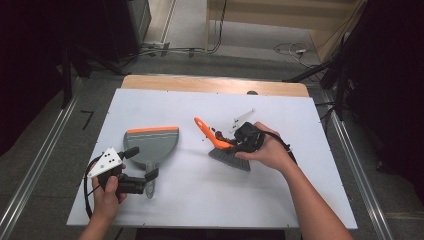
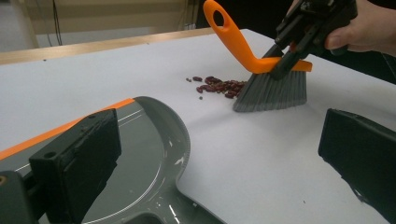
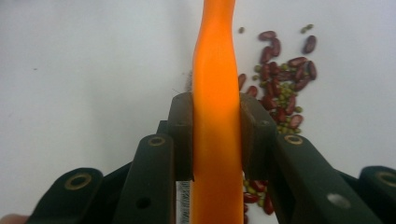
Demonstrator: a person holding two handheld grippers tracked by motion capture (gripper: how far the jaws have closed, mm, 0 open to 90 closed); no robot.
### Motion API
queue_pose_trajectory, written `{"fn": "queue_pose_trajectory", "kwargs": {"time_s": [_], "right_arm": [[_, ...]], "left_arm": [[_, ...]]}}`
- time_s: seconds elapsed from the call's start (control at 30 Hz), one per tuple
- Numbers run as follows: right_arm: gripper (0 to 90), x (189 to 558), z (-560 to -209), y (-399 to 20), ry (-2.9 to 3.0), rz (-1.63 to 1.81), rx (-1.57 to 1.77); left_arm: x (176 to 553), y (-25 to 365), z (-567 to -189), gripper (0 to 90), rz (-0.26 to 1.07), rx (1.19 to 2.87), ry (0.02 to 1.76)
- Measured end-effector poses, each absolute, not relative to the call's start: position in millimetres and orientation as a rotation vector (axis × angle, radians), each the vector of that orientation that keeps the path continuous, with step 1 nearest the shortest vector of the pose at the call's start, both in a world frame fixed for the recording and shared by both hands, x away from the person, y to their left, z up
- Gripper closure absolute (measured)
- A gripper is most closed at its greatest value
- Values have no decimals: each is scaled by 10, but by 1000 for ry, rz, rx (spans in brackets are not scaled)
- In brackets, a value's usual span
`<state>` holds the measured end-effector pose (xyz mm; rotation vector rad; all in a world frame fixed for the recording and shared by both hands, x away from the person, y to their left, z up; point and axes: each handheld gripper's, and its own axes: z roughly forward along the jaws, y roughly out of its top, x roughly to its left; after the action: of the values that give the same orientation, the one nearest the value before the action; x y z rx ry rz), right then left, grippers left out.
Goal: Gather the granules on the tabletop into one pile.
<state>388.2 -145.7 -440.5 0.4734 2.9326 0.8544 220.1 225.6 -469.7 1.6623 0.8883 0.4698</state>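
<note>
A: A person at a white bench (image 1: 300,200) works 2 grippers. The right gripper (image 1: 235,144) pinches the orange handle of a brush (image 1: 220,145), bristles down just behind a pile of beans (image 2: 219,86). In the right gripper view the pads (image 3: 254,135) press on both sides of the handle.

B: And the left gripper (image 1: 140,169)?

A: Its jaws stand spread around the neck of a grey dustpan (image 1: 150,145), which lies flat on the bench, well apart from the beans, its orange lip facing away from the person.

B: What would make the sweep go well?

A: Judging from the layout, the pan's lip does not yet face the pile. The pan likely needs gripping, turning and pressing flat so the beans cannot slip under. The brush should stay low and stroke short, toward the lip, because round beans roll and scatter. The small green ones are easy to leave behind.

B: What can't be made out?

A: From above, the brush and right hand (image 1: 270,150) cover most of the pile, so its spread is unclear. Whether the left pads touch the pan's handle cannot be told. In the right gripper view the handle hides the bristles and part of the beans.
</note>
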Motion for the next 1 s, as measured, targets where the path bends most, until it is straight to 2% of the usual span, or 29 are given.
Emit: {"fn": "queue_pose_trajectory", "kwargs": {"time_s": [0.2, 0.57, 0.83, 1.0], "right_arm": [[688, 4034, -4389, -1451, 2909, 841, 517], [689, 3966, -4124, -1389, 2869, 933, 690], [690, 3984, -4197, -821, 2818, 945, 955], [690, 4169, -4293, -584, 2631, 1005, 1285]], "left_arm": [[2202, 2251, -4695, 0, 472, 1663, 886], [2205, 2240, -4698, 0, 469, 1667, 884], [2207, 2222, -4695, 0, 472, 1671, 879], [2211, 2231, -4694, 0, 469, 1673, 875]]}}
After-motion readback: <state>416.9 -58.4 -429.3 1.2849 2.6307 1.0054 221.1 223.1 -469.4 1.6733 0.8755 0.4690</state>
